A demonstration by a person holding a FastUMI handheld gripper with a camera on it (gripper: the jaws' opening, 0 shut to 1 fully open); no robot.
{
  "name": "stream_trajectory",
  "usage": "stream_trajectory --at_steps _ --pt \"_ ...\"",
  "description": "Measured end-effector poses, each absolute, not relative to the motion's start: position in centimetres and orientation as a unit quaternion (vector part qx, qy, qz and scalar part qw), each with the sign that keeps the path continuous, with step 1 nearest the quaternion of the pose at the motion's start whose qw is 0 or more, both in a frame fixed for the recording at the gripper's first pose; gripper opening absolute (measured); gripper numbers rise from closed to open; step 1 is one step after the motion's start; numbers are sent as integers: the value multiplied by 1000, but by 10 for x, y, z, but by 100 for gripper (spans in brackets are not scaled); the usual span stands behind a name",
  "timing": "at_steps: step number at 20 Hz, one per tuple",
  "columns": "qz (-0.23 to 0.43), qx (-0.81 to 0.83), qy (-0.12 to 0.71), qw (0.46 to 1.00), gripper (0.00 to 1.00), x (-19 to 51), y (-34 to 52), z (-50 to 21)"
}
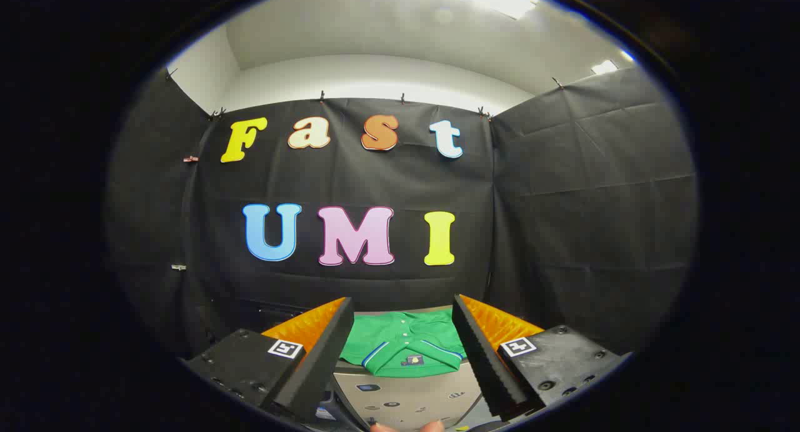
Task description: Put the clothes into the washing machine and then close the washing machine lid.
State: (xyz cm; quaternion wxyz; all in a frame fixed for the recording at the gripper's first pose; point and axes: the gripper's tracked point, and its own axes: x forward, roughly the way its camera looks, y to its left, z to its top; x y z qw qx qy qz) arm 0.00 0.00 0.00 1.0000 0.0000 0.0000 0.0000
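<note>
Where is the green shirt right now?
The green shirt lies folded on the washing machine's top, seen between the open tongs, just ahead of them.

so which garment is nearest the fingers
The folded green polo shirt with blue-and-white trim, the only garment visible; it lies just beyond the open fingers, framed between them.

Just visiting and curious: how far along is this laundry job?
Barely begun. The green shirt lies folded on a surface just ahead of the open gripper, whose fingers touch nothing. Nothing looks done; grabbing the shirt, loading it and closing the lid all remain.
</note>
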Motion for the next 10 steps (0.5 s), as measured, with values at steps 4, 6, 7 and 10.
stream_trajectory --at_steps 4,6,7,10 --pt "0 2 -4 1000 99 -1 -1 4" --pt "0 3 -4 1000 99 -1 -1 4" --pt "-1 3 -4 1000 99 -2 0 4" --pt "-1 3 -4 1000 99 -3 -1 5"
